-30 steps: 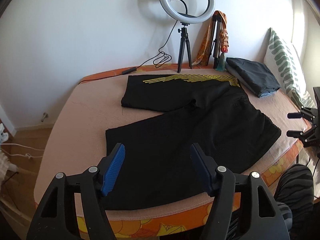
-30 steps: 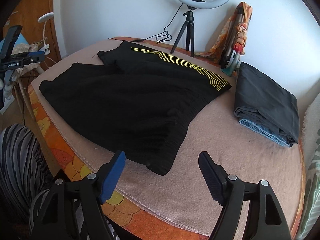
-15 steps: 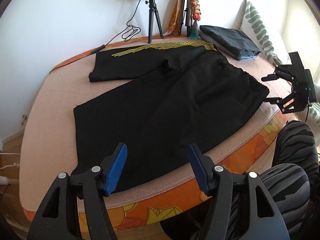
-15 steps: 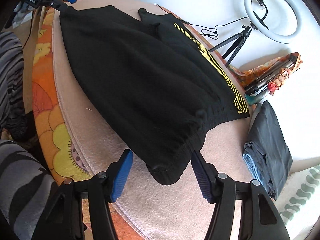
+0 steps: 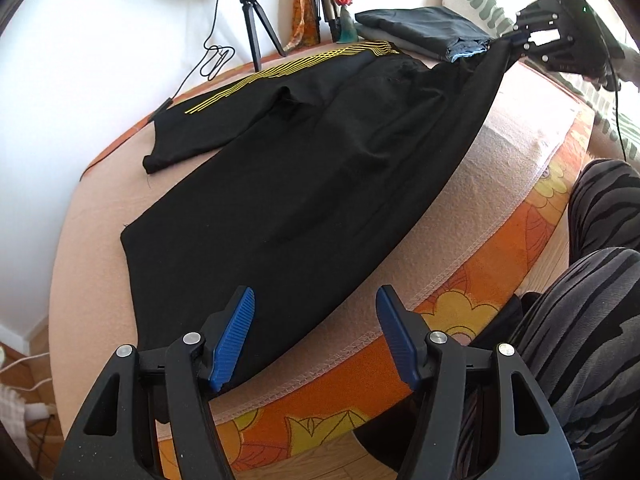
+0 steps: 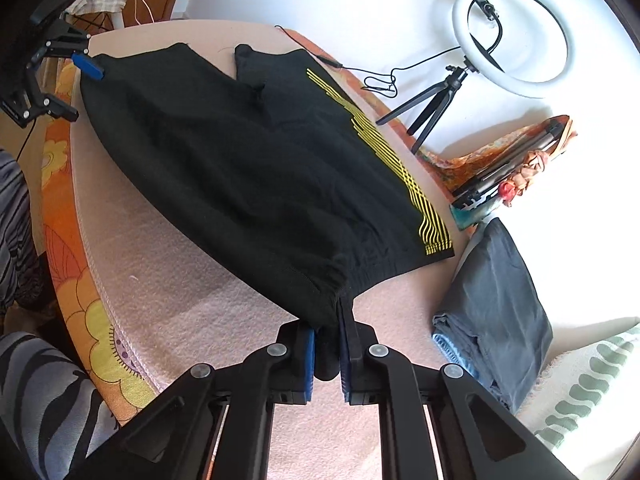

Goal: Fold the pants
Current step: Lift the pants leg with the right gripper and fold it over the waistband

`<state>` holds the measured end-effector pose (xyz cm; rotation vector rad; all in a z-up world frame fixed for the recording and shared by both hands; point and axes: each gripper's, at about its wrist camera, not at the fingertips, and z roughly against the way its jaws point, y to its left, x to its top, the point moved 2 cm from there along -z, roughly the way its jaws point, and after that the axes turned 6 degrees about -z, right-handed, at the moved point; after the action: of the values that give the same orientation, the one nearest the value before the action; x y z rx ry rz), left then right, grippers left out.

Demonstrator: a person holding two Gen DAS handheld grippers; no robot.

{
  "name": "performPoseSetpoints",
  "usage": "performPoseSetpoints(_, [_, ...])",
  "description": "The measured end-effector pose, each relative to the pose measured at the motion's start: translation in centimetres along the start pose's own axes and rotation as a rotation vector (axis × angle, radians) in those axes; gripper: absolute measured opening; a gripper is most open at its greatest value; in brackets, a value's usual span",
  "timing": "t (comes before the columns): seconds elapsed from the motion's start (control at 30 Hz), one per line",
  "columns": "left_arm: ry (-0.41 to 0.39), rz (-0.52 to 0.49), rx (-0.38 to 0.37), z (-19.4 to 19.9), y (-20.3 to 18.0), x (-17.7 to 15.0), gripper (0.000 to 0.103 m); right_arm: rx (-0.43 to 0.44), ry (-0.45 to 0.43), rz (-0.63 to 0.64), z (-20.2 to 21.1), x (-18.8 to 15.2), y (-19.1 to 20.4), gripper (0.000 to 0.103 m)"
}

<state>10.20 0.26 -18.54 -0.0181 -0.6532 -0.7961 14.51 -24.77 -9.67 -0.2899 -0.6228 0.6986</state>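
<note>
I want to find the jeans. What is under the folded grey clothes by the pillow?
Under the folded grey clothes, a light blue denim edge peeks out at the front, above the pink blanket. The rest of that blue piece is covered, so I cannot tell what it is.

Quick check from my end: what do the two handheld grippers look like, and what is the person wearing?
Both the left gripper and the right gripper are black scissor-linkage frames with silver pivot rivets and ribbed blue finger pads. A thin black cable trails from the right gripper. The person wears grey trousers with black zebra-like stripes. No sleeves are in view.
</note>
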Motion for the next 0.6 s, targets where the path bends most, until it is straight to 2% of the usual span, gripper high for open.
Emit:
performPoseSetpoints(0.1, [0.024, -0.003, 0.086, -0.7, 0.7, -0.2, 0.063, -0.011, -0.016, 0.006, 1.0, 1.0, -0.7, 0.007])
performPoseSetpoints(0.2, [0.050, 0.042, 0.134, -1.4, 2.3, -0.9, 0.061, -0.013, -0.021, -0.001, 1.6, 1.1, -1.2, 0.006])
performPoseSetpoints(0.23, [0.050, 0.069, 0.128, -1.5, 3.0, -1.1, 0.042, -0.015, -0.023, -0.007, 1.9, 1.0, -1.2, 0.006])
performPoseSetpoints(0.27, [0.048, 0.105, 0.100, -1.6, 3.7, -1.4, 0.019, -0.015, -0.025, -0.016, 2.0, 0.9, -1.3, 0.006])
performPoseSetpoints(0.3, [0.040, 0.144, 0.068, -1.6, 4.5, -1.6, 0.007, -0.012, -0.024, -0.025, 2.0, 0.7, -1.3, 0.006])
performPoseSetpoints(0.43, [-0.038, 0.216, 0.060, -0.5, 6.3, -1.6, 0.002, -0.016, -0.018, -0.031, 2.1, -0.3, -0.7, 0.006])
performPoseSetpoints(0.6, [-0.163, 0.260, 0.088, 3.3, 8.5, 0.9, 0.001, -0.004, -0.032, -0.047, 3.6, -0.7, -1.3, 0.006])
